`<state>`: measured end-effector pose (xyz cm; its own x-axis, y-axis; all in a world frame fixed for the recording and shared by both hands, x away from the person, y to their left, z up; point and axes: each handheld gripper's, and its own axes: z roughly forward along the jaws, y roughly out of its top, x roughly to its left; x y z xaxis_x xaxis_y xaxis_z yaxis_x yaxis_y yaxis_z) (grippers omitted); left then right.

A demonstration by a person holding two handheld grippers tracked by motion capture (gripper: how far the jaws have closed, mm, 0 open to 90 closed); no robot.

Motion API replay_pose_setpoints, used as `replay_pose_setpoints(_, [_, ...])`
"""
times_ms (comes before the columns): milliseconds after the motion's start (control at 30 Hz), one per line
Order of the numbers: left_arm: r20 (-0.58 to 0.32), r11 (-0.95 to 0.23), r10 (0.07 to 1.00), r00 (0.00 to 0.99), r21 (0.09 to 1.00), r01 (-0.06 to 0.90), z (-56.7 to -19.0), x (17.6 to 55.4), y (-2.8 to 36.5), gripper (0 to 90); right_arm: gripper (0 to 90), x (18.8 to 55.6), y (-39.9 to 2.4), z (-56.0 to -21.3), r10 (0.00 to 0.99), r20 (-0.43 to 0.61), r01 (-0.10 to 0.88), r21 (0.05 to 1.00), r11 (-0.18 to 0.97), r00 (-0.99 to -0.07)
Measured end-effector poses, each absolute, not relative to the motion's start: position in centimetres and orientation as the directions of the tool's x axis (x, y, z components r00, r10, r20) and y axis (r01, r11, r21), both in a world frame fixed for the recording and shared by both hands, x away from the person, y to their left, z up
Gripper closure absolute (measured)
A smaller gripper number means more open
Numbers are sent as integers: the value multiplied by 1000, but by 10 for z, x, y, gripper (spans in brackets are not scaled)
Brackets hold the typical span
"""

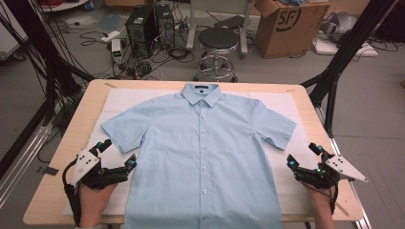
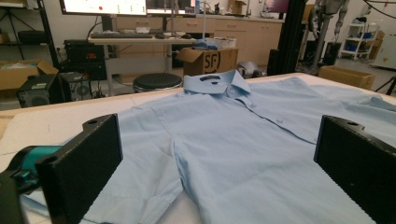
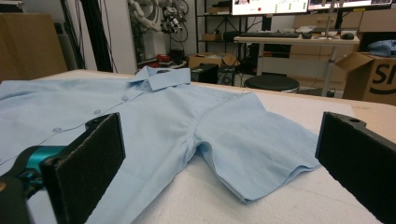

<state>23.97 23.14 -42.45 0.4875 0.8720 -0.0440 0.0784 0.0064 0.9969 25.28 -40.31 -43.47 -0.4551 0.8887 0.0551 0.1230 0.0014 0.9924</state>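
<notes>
A light blue short-sleeved shirt [image 1: 203,143] lies flat and buttoned on the white mat [image 1: 119,98], collar toward the far edge. My left gripper [image 1: 118,153] rests low at the shirt's left side, just below its left sleeve, jaws wide open and empty. In the left gripper view the shirt [image 2: 243,140] spreads between the jaws, the sleeve hem close in front. My right gripper [image 1: 303,155] sits off the shirt's right side below the right sleeve, open and empty. The right gripper view has the shirt's sleeve [image 3: 252,140] ahead between the jaws.
The wooden table [image 1: 315,102] ends near both hands at the front. Beyond its far edge stand a black stool [image 1: 218,43], computer towers [image 1: 143,26] and a cardboard box [image 1: 286,24]. Black frame legs [image 1: 341,57] flank the table.
</notes>
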Motion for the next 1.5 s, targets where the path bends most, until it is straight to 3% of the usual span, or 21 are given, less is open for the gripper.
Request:
replay_pose_setpoints(700, [-60,22,877,477,996,85,-423,241,235,17,2,253,-403,-435,890,49,119,993,6,-453])
replay_pose_setpoints(867, [-69,30,904,421,995,99,-420,249,251,17,2,253,-401,-436,890,24,119,992,34,-456])
replay_pose_setpoints(1100, [-85,19,949,305,977,211,-416,278,284,17,2,253,-399,-435,886,19,113,993,38,-463])
replay_pose_setpoints(1233, [-101,22,968,232,946,323,-409,305,303,17,1,253,-398,-435,886,21,113,993,35,-463])
replay_pose_setpoints(1500, [-86,-5,979,182,895,446,-404,344,312,20,2,253,-398,-435,887,21,112,993,34,-462])
